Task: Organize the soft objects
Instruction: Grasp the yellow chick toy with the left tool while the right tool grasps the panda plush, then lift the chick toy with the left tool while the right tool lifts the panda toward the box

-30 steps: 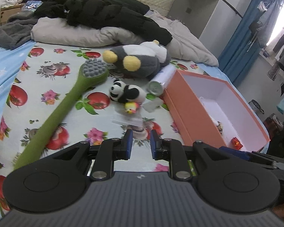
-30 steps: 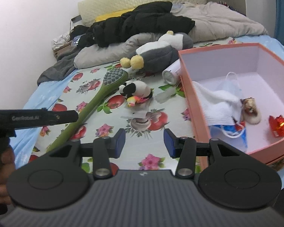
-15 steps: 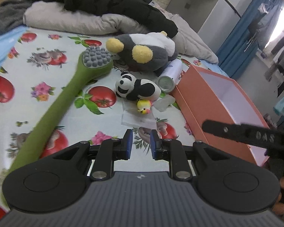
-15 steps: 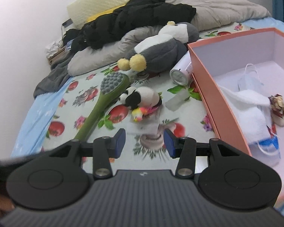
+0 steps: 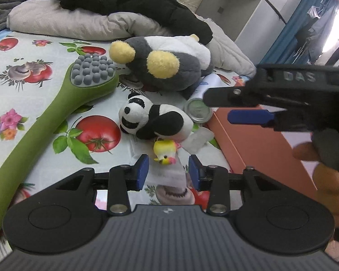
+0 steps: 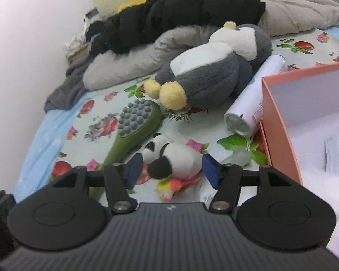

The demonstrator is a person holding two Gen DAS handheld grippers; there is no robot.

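Beside the box wall, the panda sits between the opening right tool.

Fuzzy plush panda, matt green rubbery massager, smooth cardboard box

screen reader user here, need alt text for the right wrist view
The right gripper, jaws opening, straddles a small panda plush lying on a fruit-print bedsheet, pads not touching it. Beyond lie a green massage brush, a grey penguin plush, a white bottle and an open pink box.
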